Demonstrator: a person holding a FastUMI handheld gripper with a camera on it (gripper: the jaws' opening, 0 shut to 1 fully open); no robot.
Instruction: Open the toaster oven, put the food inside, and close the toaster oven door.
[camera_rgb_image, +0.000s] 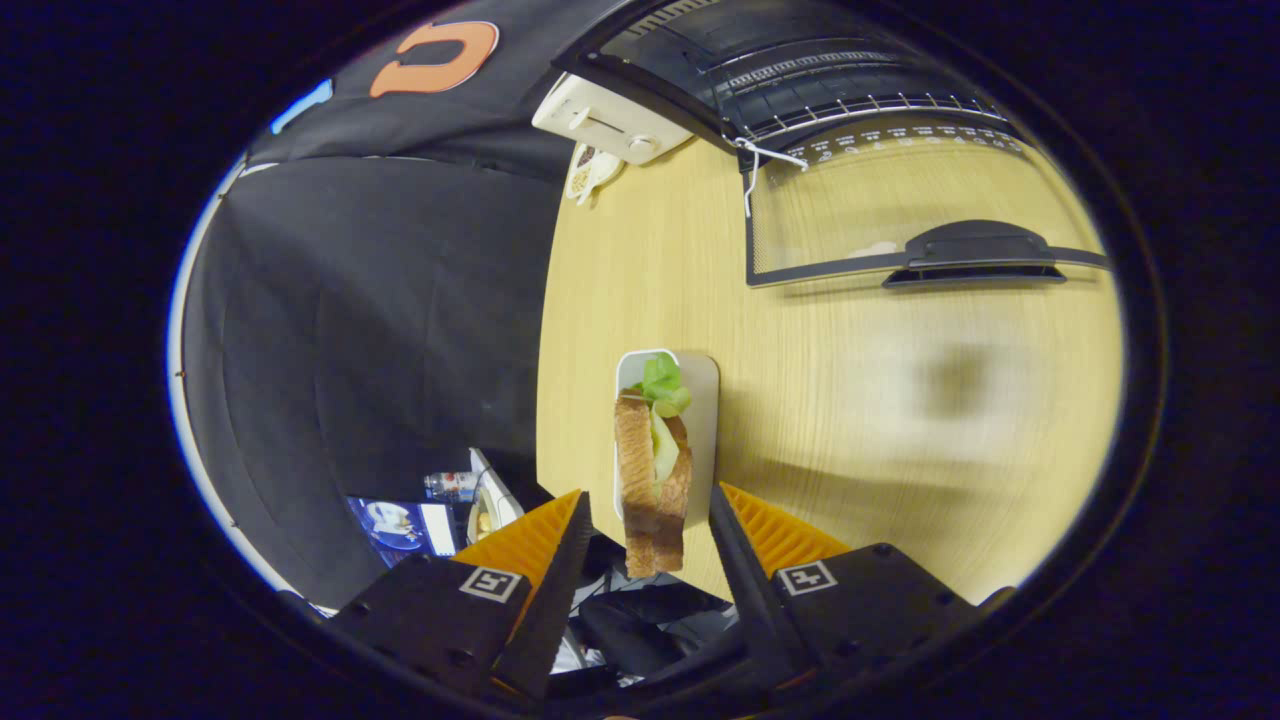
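A sandwich (650, 470) of toasted bread with lettuce stands on edge on a small white plate (703, 400) on the wooden table (900, 420). My gripper (648, 490) is open, one finger on each side of the sandwich's near end, with a small gap on both sides. Beyond them the toaster oven (800, 60) stands open. Its glass door (880, 200) lies folded down flat over the table, the dark handle (975, 255) facing me. A wire rack (850, 105) shows inside the oven.
A white appliance (610, 125) with a knob sits left of the oven, a small patterned dish (590, 170) beside it. The table's edge (545, 350) runs just left of the plate, with dark cloth below. Clutter (440, 510) lies on the floor near the left finger.
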